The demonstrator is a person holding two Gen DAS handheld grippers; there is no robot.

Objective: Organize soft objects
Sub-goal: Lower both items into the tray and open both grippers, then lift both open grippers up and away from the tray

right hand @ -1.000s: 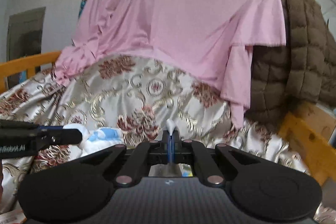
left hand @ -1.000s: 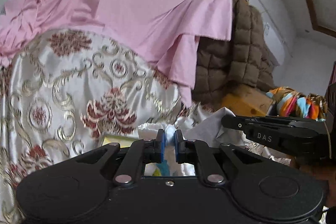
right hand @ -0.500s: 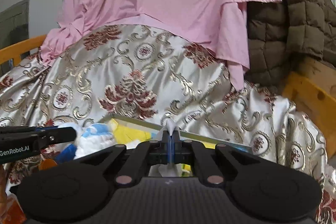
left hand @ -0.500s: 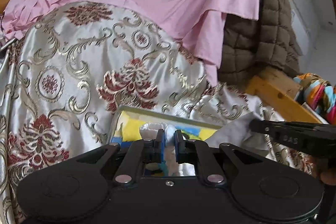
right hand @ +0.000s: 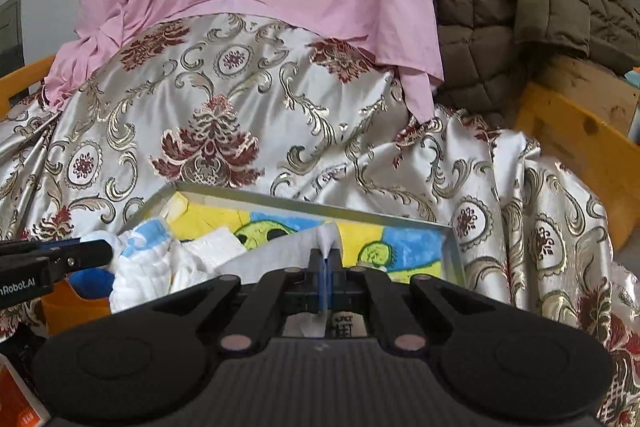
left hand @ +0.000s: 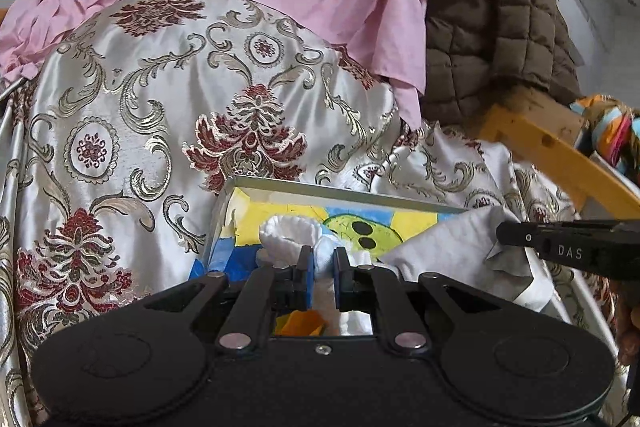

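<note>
The left tongs [left hand: 322, 269] are gripping a white bundle [left hand: 288, 237] low in the frame's centre, over a painted box [left hand: 280, 187]. The right tongs [right hand: 325, 267] are pinching a grey cloth [right hand: 280, 251] fully closed, at lower centre, above the same box on the patterned bedspread [right hand: 224, 107].

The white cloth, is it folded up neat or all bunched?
Bunched. The soft white cloth sits crumpled in lumps where the left hand-held gripper pinches it.

Right claw [right hand: 325, 269] pinching white cloth [right hand: 280, 251]
</note>
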